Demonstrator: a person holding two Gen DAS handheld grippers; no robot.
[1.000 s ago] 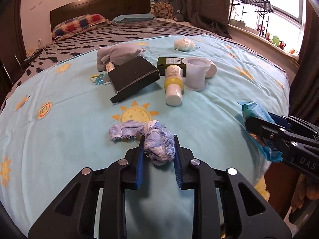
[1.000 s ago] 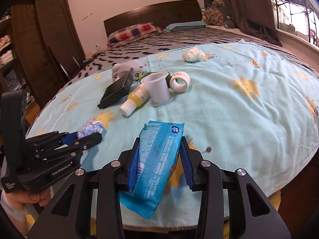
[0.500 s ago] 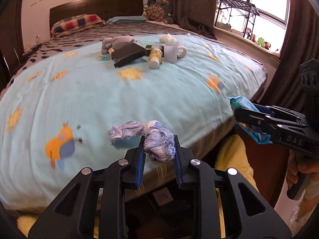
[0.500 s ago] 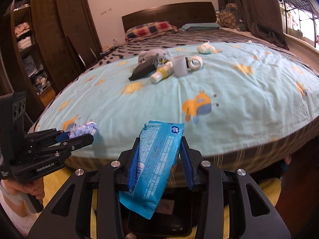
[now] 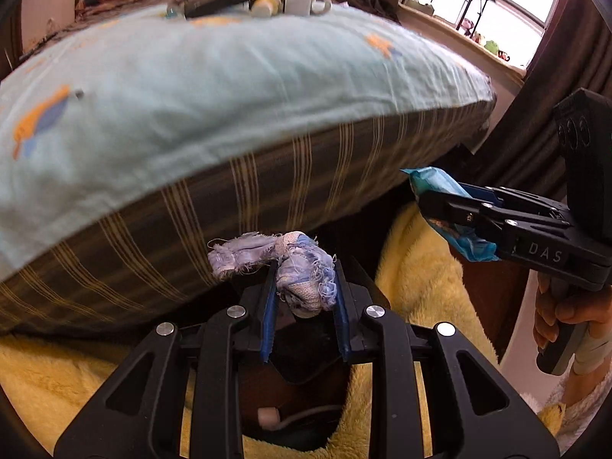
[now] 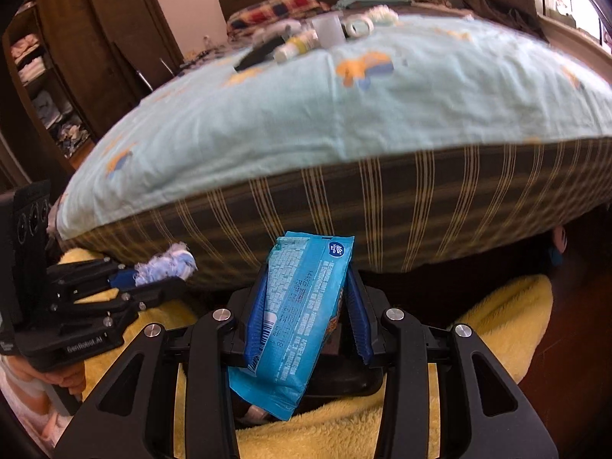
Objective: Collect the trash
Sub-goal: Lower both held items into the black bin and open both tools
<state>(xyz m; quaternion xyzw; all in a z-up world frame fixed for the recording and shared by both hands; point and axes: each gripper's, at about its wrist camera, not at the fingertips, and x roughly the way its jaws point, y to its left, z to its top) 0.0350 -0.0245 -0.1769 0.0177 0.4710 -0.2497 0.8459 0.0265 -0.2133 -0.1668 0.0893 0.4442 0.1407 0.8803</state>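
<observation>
My left gripper [image 5: 305,267] is shut on a frayed blue-and-white rag [image 5: 302,279], whose loose end [image 5: 237,254] hangs out to the left. My right gripper [image 6: 308,271] is shut on a blue plastic snack wrapper [image 6: 294,313], upright between the pads. Both hang below the foot of the bed, over a dark container [image 5: 306,355] that is mostly hidden behind the fingers. In the left wrist view the right gripper [image 5: 424,191] with its wrapper [image 5: 436,183] is at the right; in the right wrist view the left gripper [image 6: 160,273] with the rag [image 6: 168,264] is at the left.
The bed with a light blue sun-print sheet [image 5: 229,88] and striped mattress side [image 6: 420,206] fills the upper view. A black box, bottle, cup and tape roll [image 6: 306,36] lie far back on it. A fluffy yellow blanket [image 5: 420,275] lies on the floor. A wardrobe [image 6: 95,57] stands left.
Both grippers have pulled back from over the bed and sunk below its foot edge, each keeping its item. The mattress side and yellow blanket have come into view.
</observation>
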